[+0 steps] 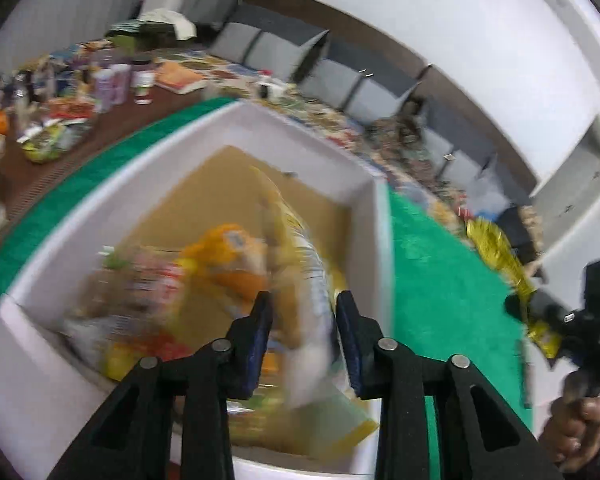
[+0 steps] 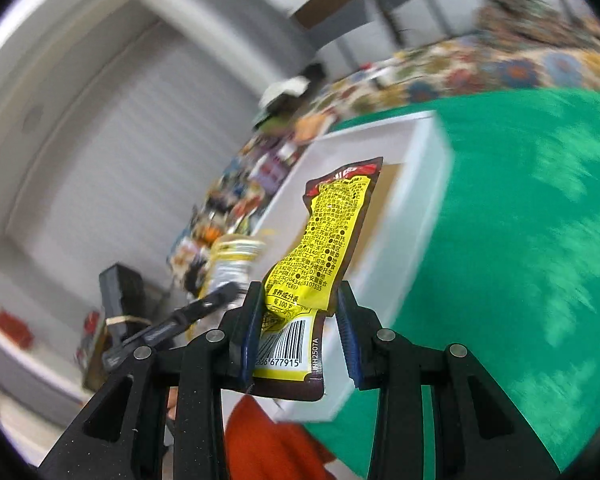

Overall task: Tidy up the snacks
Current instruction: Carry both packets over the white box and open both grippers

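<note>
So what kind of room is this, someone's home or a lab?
Probably a home or an informal workroom, not a lab. A patterned floral cloth covers a long table crowded with bottles and a book. On a green mat sits a white box of snack packets.

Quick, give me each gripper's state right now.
Left gripper: shut on a blurred snack bag over the white box.
Right gripper: shut on the yellow packet.
</note>
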{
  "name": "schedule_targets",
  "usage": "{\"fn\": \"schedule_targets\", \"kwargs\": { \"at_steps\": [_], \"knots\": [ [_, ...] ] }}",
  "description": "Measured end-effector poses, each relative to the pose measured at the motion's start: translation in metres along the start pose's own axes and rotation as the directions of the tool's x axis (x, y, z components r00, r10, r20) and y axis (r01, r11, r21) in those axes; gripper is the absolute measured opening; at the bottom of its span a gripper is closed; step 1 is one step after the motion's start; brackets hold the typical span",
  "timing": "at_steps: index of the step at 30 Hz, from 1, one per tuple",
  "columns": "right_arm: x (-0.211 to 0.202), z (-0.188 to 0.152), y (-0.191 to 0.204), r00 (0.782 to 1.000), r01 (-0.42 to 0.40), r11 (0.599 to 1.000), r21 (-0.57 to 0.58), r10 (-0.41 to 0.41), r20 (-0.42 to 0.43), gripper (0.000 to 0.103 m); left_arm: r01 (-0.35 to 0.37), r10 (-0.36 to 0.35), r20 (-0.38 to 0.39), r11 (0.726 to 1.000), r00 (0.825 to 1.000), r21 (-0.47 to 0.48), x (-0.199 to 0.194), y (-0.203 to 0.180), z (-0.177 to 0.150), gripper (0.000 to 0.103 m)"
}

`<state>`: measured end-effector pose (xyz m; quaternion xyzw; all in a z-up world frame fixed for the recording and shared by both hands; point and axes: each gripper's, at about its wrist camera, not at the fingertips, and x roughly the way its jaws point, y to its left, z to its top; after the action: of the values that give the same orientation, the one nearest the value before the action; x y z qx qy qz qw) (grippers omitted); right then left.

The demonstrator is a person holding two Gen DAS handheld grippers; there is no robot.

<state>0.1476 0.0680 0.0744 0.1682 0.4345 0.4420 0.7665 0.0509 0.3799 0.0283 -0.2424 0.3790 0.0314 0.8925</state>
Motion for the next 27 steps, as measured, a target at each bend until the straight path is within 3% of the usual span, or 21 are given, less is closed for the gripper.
{"fn": "schedule_targets", "kwargs": {
  "at_steps": [3, 5, 6, 7, 9, 11, 14, 17, 19, 21, 25, 27],
  "knots": [
    [0.058, -0.002, 0.036, 0.998, -0.014, 0.996, -0.083, 0.009, -0.063, 0.04, -0.109, 0.109, -0.02, 0.994, 0.994, 0.032, 0.015, 0.014, -0.002, 0.034],
    [0.102, -0.013, 0.05, 0.991, 0.001, 0.989, -0.145, -0.02, -0.13, 0.047, -0.18, 0.182, -0.037, 0.983, 0.983, 0.044, 0.023, 0.024, -0.01, 0.051],
    [0.125, -0.022, 0.052, 0.979, 0.04, 0.983, -0.178, -0.074, -0.189, 0.06, -0.203, 0.204, -0.047, 0.978, 0.978, 0.039, 0.024, 0.029, -0.014, 0.068],
    [0.139, -0.031, 0.051, 0.964, 0.082, 0.977, -0.198, -0.128, -0.232, 0.066, -0.216, 0.217, -0.045, 0.976, 0.975, 0.031, 0.023, 0.032, -0.021, 0.08],
    [0.145, -0.043, 0.047, 0.948, 0.136, 0.966, -0.221, -0.192, -0.256, 0.066, -0.236, 0.236, -0.016, 0.972, 0.972, 0.018, 0.012, 0.034, -0.031, 0.087],
    [0.132, -0.049, 0.044, 0.955, 0.154, 0.958, -0.242, -0.207, -0.214, 0.066, -0.259, 0.259, 0.016, 0.966, 0.966, 0.024, 0.003, 0.031, -0.035, 0.095],
    [0.107, -0.049, 0.051, 0.961, 0.204, 0.932, -0.299, -0.249, -0.119, 0.066, -0.312, 0.308, 0.071, 0.948, 0.949, 0.056, -0.006, 0.014, -0.037, 0.097],
    [0.078, -0.049, 0.063, 0.954, 0.279, 0.888, -0.366, -0.3, 0.0, 0.079, -0.423, 0.411, 0.117, 0.899, 0.904, 0.11, -0.016, -0.012, -0.037, 0.1],
    [0.073, -0.05, 0.066, 0.928, 0.341, 0.841, -0.419, -0.372, 0.008, 0.082, -0.5, 0.479, 0.155, 0.855, 0.864, 0.14, -0.022, -0.028, -0.04, 0.101],
    [0.076, -0.05, 0.065, 0.909, 0.379, 0.812, -0.444, -0.416, 0.014, 0.082, -0.533, 0.511, 0.167, 0.836, 0.843, 0.133, -0.027, -0.037, -0.039, 0.101],
    [0.059, -0.056, 0.066, 0.919, 0.38, 0.82, -0.427, -0.389, 0.071, 0.082, -0.521, 0.504, 0.143, 0.846, 0.851, 0.117, -0.033, -0.043, -0.041, 0.103],
    [0.052, -0.059, 0.07, 0.923, 0.38, 0.827, -0.415, -0.371, 0.105, 0.082, -0.538, 0.523, 0.136, 0.835, 0.841, 0.114, -0.035, -0.044, -0.042, 0.103]
  ]
}}
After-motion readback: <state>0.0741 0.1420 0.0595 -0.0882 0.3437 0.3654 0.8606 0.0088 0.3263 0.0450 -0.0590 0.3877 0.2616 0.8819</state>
